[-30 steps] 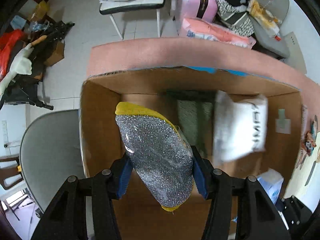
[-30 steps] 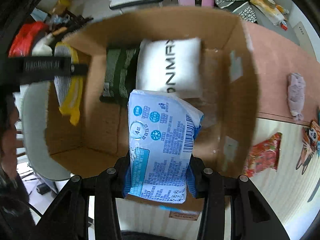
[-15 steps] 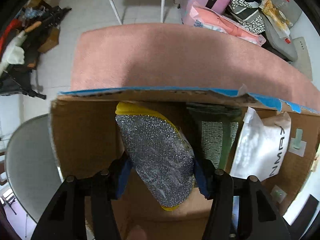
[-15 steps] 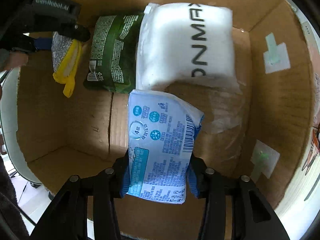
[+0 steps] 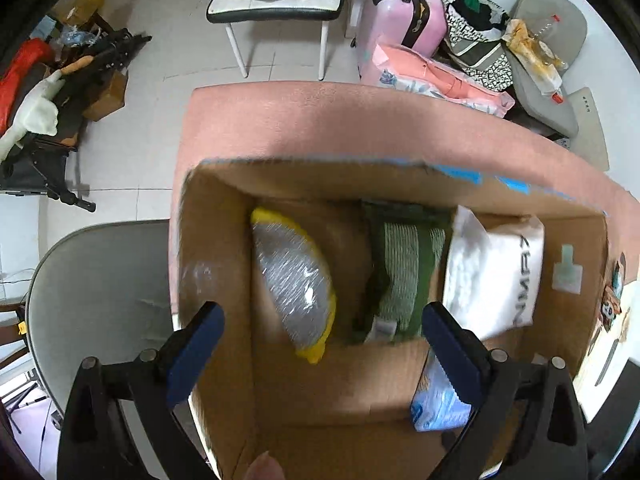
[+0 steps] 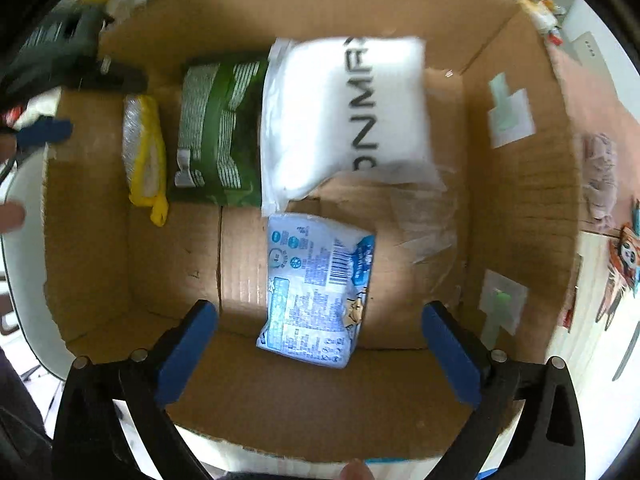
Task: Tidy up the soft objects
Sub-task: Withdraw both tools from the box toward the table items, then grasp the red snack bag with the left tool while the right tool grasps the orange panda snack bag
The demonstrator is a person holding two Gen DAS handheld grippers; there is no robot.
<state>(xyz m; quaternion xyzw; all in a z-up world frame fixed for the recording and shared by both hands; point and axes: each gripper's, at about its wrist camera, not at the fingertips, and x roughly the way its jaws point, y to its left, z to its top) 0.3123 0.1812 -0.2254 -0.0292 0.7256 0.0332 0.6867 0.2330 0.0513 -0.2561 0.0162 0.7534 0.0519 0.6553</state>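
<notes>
Soft packets lie on the floor of an open brown cardboard box (image 6: 520, 208) standing on a pink-topped bench (image 5: 360, 128). Along the far wall, from left to right in the right wrist view, sit a silver-mesh scouring sponge with a yellow backing (image 6: 142, 152), a dark green striped packet (image 6: 218, 132) and a white plastic-wrapped pack printed with black letters (image 6: 344, 108); the green packet touches the white pack, and the sponge lies just beside the green packet. A light blue printed tissue pack (image 6: 316, 288) rests nearer the camera, just below the white pack's lower corner.

Left tool (image 5: 320, 348): its blue-padded fingers stand wide apart above the near left part of the box, holding nothing; the sponge (image 5: 296, 284) lies on the box floor beyond them, the green packet (image 5: 404, 276) and the white pack (image 5: 496, 276) to its right. The blue tissue pack (image 5: 436, 400) shows partly behind the right finger.

Right tool (image 6: 318, 344): its fingers are likewise spread wide and empty, with the tissue pack lying free on the cardboard between and beyond them. The left tool (image 6: 44, 132) appears blurred at the box's left edge.

A grey chair seat (image 5: 96, 292) stands beside the box, and a pink suitcase (image 5: 400, 16) stands on the tiled floor beyond the bench.
</notes>
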